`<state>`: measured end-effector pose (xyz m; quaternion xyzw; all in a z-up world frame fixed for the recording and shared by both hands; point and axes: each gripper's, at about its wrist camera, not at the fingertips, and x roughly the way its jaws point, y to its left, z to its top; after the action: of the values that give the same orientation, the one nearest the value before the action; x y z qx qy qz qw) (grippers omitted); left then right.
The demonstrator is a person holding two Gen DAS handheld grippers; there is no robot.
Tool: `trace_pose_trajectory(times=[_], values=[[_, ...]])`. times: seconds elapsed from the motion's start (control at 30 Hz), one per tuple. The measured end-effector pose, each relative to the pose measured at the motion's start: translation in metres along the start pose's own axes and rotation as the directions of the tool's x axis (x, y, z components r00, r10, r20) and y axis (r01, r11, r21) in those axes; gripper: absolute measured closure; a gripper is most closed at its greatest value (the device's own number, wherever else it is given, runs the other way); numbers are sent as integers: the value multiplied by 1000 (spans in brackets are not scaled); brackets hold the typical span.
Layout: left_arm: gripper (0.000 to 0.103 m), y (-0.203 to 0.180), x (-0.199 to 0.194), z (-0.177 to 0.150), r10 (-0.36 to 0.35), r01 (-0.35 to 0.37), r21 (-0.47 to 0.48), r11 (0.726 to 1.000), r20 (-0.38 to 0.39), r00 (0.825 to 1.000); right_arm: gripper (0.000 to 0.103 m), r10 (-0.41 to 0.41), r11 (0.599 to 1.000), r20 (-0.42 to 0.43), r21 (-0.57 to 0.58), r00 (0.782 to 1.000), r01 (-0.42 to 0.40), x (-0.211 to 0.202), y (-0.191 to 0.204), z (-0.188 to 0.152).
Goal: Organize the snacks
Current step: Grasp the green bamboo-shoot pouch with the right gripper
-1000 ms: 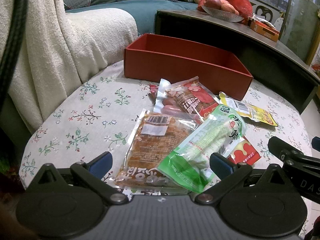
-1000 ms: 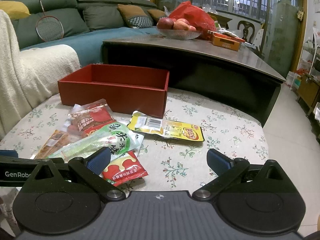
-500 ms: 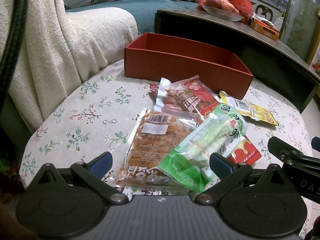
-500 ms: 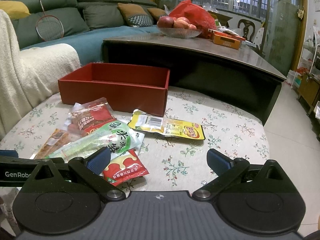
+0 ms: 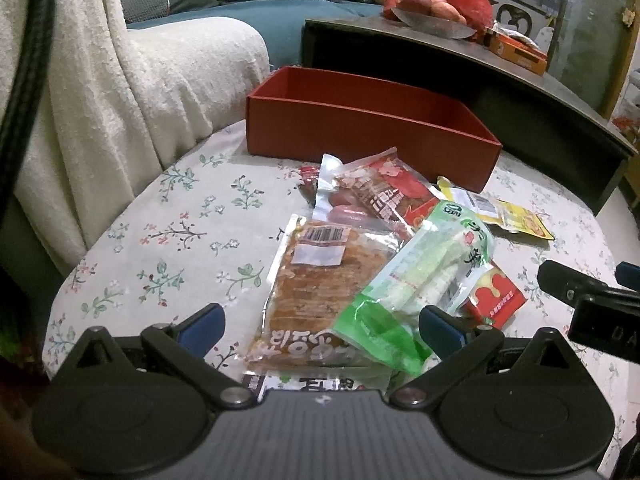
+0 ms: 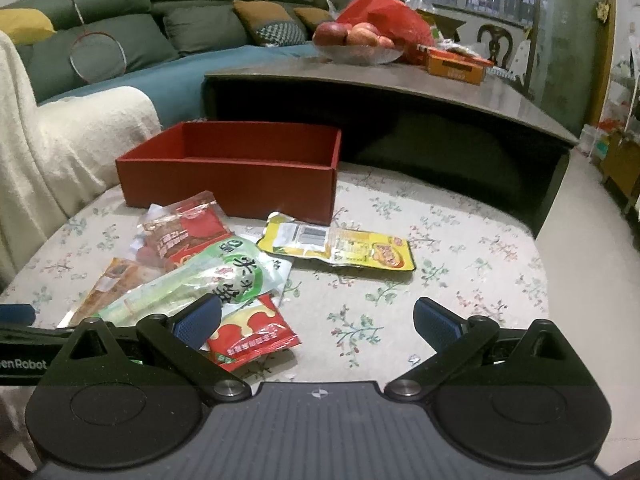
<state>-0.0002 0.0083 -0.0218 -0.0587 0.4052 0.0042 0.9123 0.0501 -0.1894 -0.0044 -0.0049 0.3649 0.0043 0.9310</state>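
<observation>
Floral tablecloth [image 5: 168,248] carried a heap of snack packets [image 5: 400,264], none boxed. Red box [image 5: 360,136] sat at 12 o'clock, ready to receive. Left gripper [image 5: 320,326] and right gripper [image 6: 316,320] hovered spread wide, empty, likely choosing.

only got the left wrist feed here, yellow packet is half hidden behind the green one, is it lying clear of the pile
Observer: Yes. In the right wrist view the yellow packet lies flat by itself, just right of the green packet, in front of the red box.
Operator: right gripper open?
Observer: Yes, the right gripper has its jaws wide apart and holds nothing.
Operator: anything under it?
Observer: Its left fingertip hangs over the edge of the small red sachet; between the fingers there is only floral cloth.
</observation>
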Motion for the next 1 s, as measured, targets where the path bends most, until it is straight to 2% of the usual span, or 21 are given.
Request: trace_pose_trajectory(times=[0.17,0.27,0.43,0.6,0.77,1.0], values=[[4,-2,-4,1,-30,30,45,999,-1,1000,0,27,1000,-13,10,1000,-27,3,0,4],[4,2,-8,4,-36,37,83,996,-7,999,0,86,995,-58,49,995,-83,10,-1,9],[4,11,-14,5,-26,26,90,996,0,1000,1,254,958,-159,175,954,-225,23,4,14],[4,14,-15,2,-9,9,98,995,7,1000,3,342,918,-206,284,917,-279,41,17,22],[4,23,-17,3,-17,16,69,997,11,1000,4,380,892,-274,362,883,-271,66,28,22],[4,29,-19,3,-43,43,46,998,4,999,4,317,919,-326,337,891,-204,79,48,28]])
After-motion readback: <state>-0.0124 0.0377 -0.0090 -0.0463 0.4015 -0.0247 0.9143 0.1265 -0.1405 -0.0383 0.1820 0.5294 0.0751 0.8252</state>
